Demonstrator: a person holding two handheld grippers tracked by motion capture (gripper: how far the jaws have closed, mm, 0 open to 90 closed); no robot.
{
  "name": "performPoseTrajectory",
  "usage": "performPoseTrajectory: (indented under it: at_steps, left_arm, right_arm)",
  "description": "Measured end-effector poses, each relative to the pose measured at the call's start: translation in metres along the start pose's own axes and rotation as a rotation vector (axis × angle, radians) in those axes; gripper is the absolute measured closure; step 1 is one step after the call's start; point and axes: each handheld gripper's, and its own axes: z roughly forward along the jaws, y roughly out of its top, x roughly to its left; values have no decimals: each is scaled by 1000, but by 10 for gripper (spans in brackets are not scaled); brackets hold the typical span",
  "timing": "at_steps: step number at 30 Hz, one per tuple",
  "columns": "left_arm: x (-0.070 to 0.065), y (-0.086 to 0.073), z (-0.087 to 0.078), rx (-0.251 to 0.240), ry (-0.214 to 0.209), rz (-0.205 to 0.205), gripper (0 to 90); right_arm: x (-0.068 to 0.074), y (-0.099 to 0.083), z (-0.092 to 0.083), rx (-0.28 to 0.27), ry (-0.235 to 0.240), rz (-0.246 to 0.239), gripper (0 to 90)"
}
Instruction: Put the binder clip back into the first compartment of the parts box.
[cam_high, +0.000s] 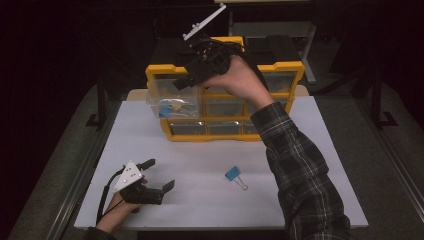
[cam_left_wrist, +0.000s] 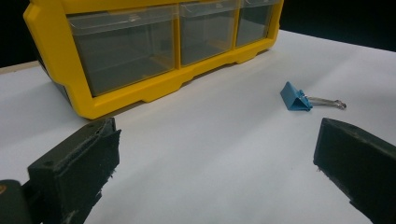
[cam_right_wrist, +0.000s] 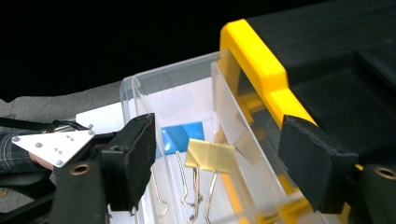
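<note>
A yellow drawer organizer (cam_high: 225, 136) stands at the back of the white table (cam_high: 200, 205). Its clear top-left drawer (cam_high: 170, 97) is pulled out and holds a blue binder clip (cam_right_wrist: 180, 137) and a yellow binder clip (cam_right_wrist: 210, 156). My right gripper (cam_high: 186, 82) hovers just over that drawer, tilted down, its jaws wide apart (cam_right_wrist: 217, 135) and touching neither clip. A second blue binder clip (cam_high: 233, 175) lies loose on the table. My left gripper (cam_high: 161, 173) rests near the front left corner, open, with nothing between its jaws (cam_left_wrist: 217, 135). The loose blue binder clip (cam_left_wrist: 295, 98) lies beyond them.
The organizer's lower row of clear drawers (cam_left_wrist: 126, 46) is pushed in. Dark floor and table legs lie beyond the table's edges. A plaid-sleeved forearm (cam_high: 295, 160) crosses the right half of the table.
</note>
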Motion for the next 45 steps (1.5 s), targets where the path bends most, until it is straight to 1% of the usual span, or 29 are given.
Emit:
performPoseTrajectory:
  at_steps: [1,4,8,9,10,12,13,19,20,24,25,26,27,28,29,33,35,37,38,40,45]
  left_arm:
    - [0,0,0,-1,0,0,2]
    - [0,0,0,0,3,7,2]
    - [0,0,0,0,3,2,2]
    - [0,0,0,-1,3,1,2]
    - [0,0,0,0,2,0,2]
    - [0,0,0,-1,2,0,2]
    - [1,0,0,0,2,11,2]
    - [1,0,0,6,5,11,2]
    - [2,0,0,6,4,13,2]
    - [1,0,0,10,6,11,2]
    - [1,0,0,11,6,8,2]
    - [1,0,0,11,5,7,2]
    - [1,0,0,8,5,5,2]
    - [1,0,0,4,5,-2,2]
    - [1,0,0,4,5,0,2]
    - [1,0,0,3,6,1,2]
    - [0,0,0,2,3,1,2]
    - [1,0,-1,4,3,14,1]
    - [1,0,0,7,3,3,1]
    - [1,0,0,8,4,1,1]
    - [2,0,-1,12,5,6,1]
  right_arm:
    - [0,-1,-2,-3,-1,12,255]
    - [-1,-7,-8,1,-12,9,235]
    - [-1,-15,-13,0,-13,16,205]
    - [-2,-17,-14,6,-23,6,204]
    - [-1,-19,-15,7,-23,15,203]
    - [-2,-24,-16,12,-23,13,194]
    - [-4,-27,-17,6,-20,-15,194]
    - [-3,-39,-23,2,-17,-4,187]
    - [-2,-40,-23,-1,-13,4,187]
    - [-2,-50,-26,-1,-11,1,180]
    - [-2,-52,-26,4,-15,4,180]
    - [-1,-54,-27,13,-14,21,180]
    - [-2,-57,-27,-2,-15,4,180]
    - [-1,-59,-27,5,-16,20,180]
    - [-1,-61,-27,-1,-19,7,180]
    - [0,-71,-26,3,-20,3,180]
    - [0,-74,-26,7,-24,2,180]
    - [2,-78,-26,6,-27,4,180]
    - [2,-81,-26,4,-29,2,180]
    - [3,-85,-25,3,-38,7,176]
    - [5,-99,-20,14,-50,13,162]
